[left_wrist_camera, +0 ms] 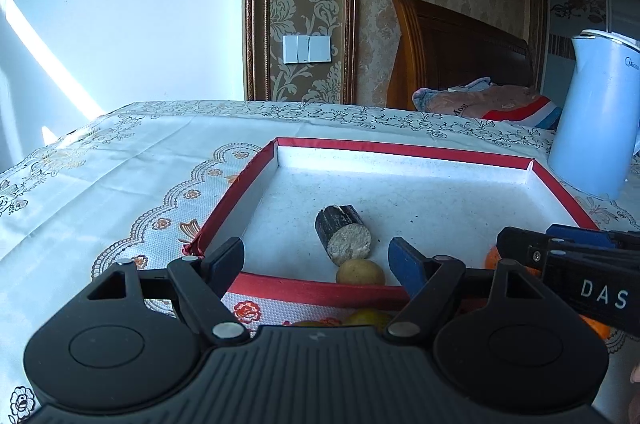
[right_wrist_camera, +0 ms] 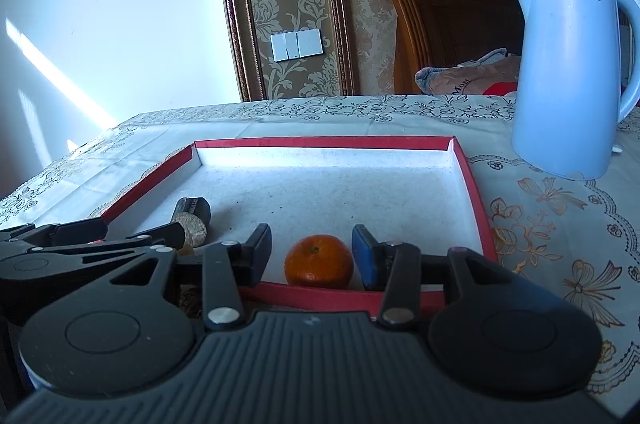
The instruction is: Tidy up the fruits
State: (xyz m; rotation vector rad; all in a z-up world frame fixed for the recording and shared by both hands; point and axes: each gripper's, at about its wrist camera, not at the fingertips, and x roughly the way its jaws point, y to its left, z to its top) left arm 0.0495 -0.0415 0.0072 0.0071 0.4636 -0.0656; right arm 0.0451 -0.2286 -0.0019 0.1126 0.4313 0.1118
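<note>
A red-rimmed white tray (left_wrist_camera: pixel 248 180) (right_wrist_camera: pixel 476 200) lies on the tablecloth. Inside lie a dark-skinned cut cylinder piece (left_wrist_camera: pixel 344 238) (right_wrist_camera: pixel 194 218) and a small yellowish round fruit (left_wrist_camera: pixel 360 272) by the near rim. My left gripper (left_wrist_camera: pixel 318 260) is open and empty over the tray's near rim, with the yellowish fruit between its fingers. My right gripper (right_wrist_camera: pixel 312 254) is open around an orange tangerine (right_wrist_camera: pixel 319 261) resting in the tray, fingers apart from it. More yellow and orange fruits (left_wrist_camera: pixel 366 318) lie on the cloth in front of the tray, mostly hidden.
A light blue electric kettle (right_wrist_camera: pixel 568 76) (left_wrist_camera: pixel 596 112) stands on the table right of the tray. The floral tablecloth (left_wrist_camera: pixel 120 164) spreads left of the tray. A wooden headboard and bedding (left_wrist_camera: pixel 480 100) sit behind the table.
</note>
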